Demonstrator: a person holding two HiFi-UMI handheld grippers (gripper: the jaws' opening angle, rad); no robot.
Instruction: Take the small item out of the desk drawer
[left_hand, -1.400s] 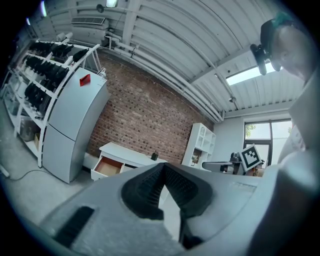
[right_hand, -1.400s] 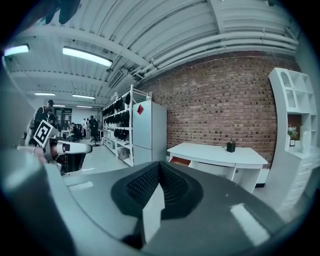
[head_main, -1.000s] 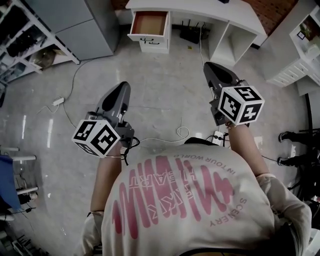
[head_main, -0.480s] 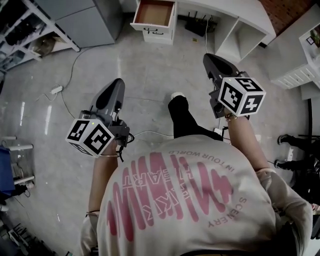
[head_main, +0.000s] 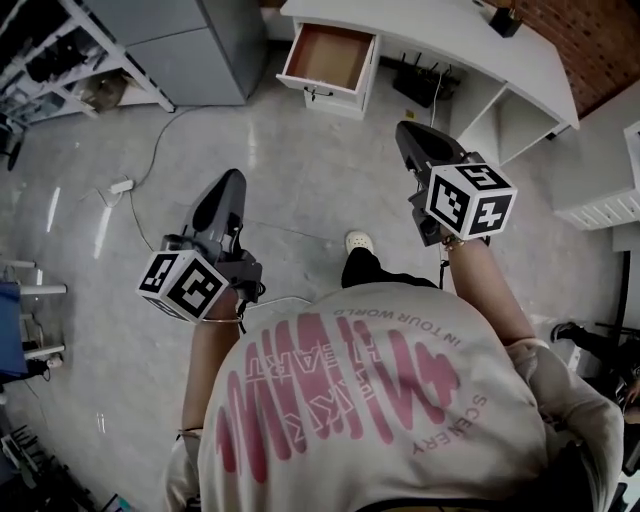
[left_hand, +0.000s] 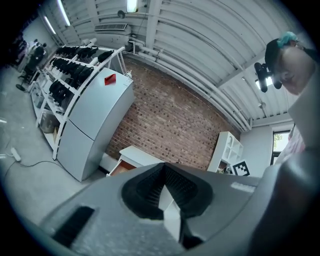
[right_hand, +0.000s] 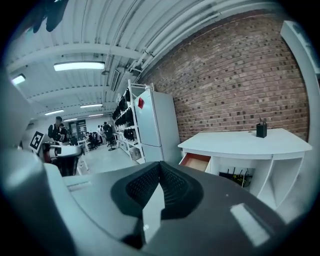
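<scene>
Standing on a pale grey floor (head_main: 300, 170), a person (head_main: 380, 400) is facing a white desk (head_main: 450, 45) set against a brick wall (right_hand: 240, 70). A grey cabinet (head_main: 190, 45) is standing just left of the desk, with a white rack (head_main: 60, 60) beyond it. One shoe (head_main: 358, 242) is showing ahead of the person's body.

The drawer (head_main: 330, 55) is hanging open at the desk's left end, its brown bottom lying bare to the head view. It is sitting well ahead of both grippers, roughly between them.

The left gripper (head_main: 230, 180) is pointing forward over the floor. In its own view the left gripper (left_hand: 163, 172) is keeping its jaws together with nothing between them. The right gripper (head_main: 405, 135) is reaching nearer the desk than the left. In its own view the right gripper (right_hand: 160, 170) is likewise holding its jaws closed and empty.

A cable (head_main: 160, 135) is trailing across the floor to a power strip (head_main: 120, 186) at the left. A dark cup (right_hand: 261, 130) is standing on the desk top.

The small item is not showing at this range: whether it is lying in the drawer cannot be told.
</scene>
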